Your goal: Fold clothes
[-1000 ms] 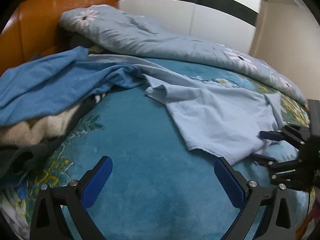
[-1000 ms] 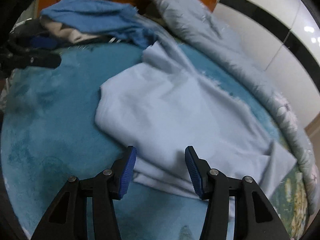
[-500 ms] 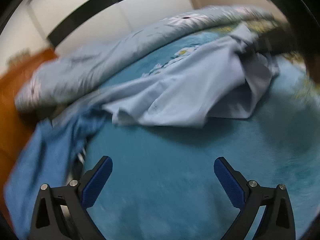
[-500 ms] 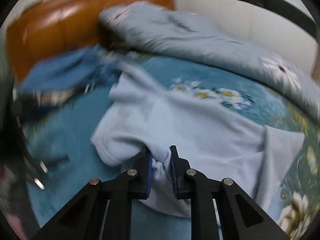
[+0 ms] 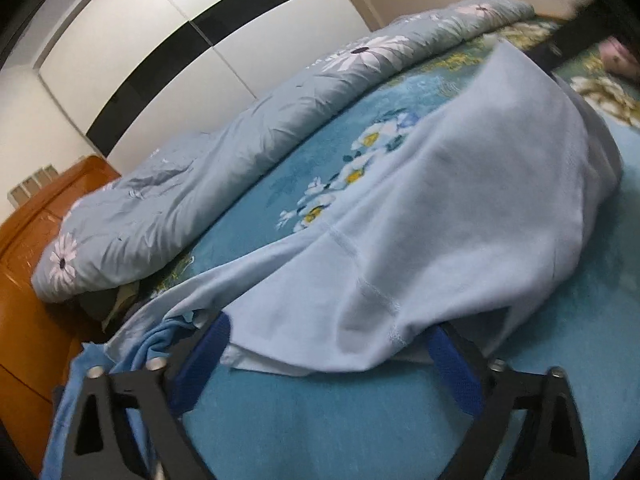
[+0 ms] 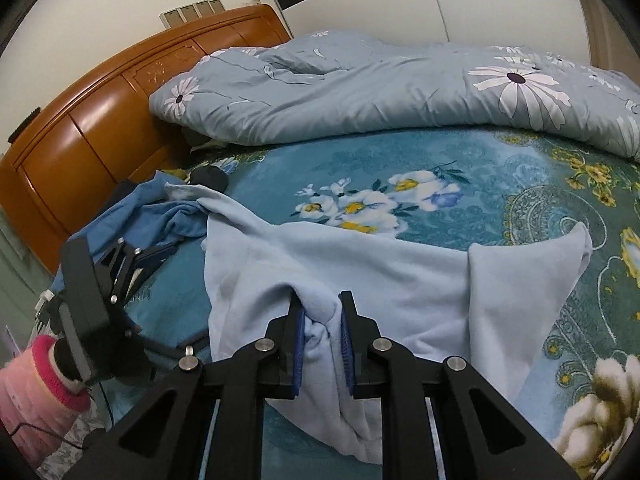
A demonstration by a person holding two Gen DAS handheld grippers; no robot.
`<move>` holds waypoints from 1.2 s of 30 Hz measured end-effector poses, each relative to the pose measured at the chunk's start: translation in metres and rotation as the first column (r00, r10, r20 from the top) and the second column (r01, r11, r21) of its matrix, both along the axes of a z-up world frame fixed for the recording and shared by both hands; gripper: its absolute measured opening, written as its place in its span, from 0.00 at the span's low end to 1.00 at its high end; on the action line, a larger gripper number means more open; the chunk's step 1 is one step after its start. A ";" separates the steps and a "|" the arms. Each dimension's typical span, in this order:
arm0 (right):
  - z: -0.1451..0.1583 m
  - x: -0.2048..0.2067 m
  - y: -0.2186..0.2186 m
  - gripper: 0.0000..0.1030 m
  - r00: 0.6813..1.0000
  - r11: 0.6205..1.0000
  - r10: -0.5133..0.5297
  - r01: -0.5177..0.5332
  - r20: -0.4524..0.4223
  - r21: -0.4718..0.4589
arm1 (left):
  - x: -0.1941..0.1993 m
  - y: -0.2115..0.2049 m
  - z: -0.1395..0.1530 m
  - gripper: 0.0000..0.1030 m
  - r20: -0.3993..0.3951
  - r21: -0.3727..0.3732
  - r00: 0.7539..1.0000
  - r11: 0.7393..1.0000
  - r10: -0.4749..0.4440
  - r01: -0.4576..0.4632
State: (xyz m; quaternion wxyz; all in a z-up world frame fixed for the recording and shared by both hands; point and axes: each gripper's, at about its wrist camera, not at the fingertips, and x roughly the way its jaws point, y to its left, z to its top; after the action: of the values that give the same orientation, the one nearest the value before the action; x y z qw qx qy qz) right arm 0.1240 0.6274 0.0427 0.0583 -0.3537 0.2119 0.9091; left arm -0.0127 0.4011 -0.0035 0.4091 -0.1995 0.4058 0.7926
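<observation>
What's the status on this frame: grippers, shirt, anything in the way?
Right gripper shut on light blue shirt. Left gripper closing around shirt hem, pads not yet pressing. Darker blue garment lies under shirt's far end.

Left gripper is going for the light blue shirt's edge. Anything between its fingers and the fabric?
Nothing visible. The left gripper is closing with the light blue shirt draped over its fingertips, hem between the jaws. A darker blue garment lies just beside its left finger and could get caught. The right gripper is shut on the shirt.

A home bedroom: wooden headboard (image 6: 100, 128), floral duvet (image 6: 360, 92) (rumpled), wardrobe doors (image 5: 132, 56).
</observation>
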 end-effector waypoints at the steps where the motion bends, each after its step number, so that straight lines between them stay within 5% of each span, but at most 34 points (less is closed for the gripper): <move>1: -0.001 0.000 0.000 0.16 1.000 1.000 -0.002 0.002 0.001 -0.002 | -0.003 0.001 0.000 0.80 0.015 0.005 1.000 1.000 0.008 -0.008; 8: 0.000 0.003 0.000 0.16 1.000 1.000 -0.010 0.010 0.002 -0.025 | 0.004 0.004 -0.004 0.04 0.091 -0.001 0.996 1.000 -0.001 0.001; 14: 0.027 0.023 -0.007 0.16 0.998 1.000 -0.015 0.015 -0.054 -0.007 | 0.015 -0.012 0.043 0.04 0.149 0.157 0.989 0.987 0.020 -0.044; 24: 0.106 0.083 -0.034 0.16 0.970 0.997 0.021 -0.001 -0.242 0.081 | 0.065 -0.053 0.163 0.04 0.111 0.380 0.994 0.923 0.016 -0.057; 31: 0.173 0.143 -0.047 0.16 0.907 0.992 0.082 -0.034 -0.413 0.123 | 0.119 -0.098 0.246 0.04 0.023 0.560 1.000 0.828 0.015 -0.025; 33: 0.191 0.155 -0.049 0.16 0.887 0.989 0.102 -0.043 -0.450 0.139 | 0.121 -0.106 0.269 0.04 0.052 0.599 0.999 0.800 0.000 -0.031; 36: 0.198 0.150 -0.044 0.16 0.901 0.985 0.111 -0.043 -0.420 0.169 | 0.107 -0.101 0.269 0.04 0.130 0.578 0.991 0.813 -0.004 -0.073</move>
State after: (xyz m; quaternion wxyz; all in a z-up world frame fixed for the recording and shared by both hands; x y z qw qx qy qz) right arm 0.2736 0.5832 0.2402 0.0017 -0.1483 0.1337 0.9799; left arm 0.0940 0.2999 0.2653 0.4607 -0.1218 0.1144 0.8717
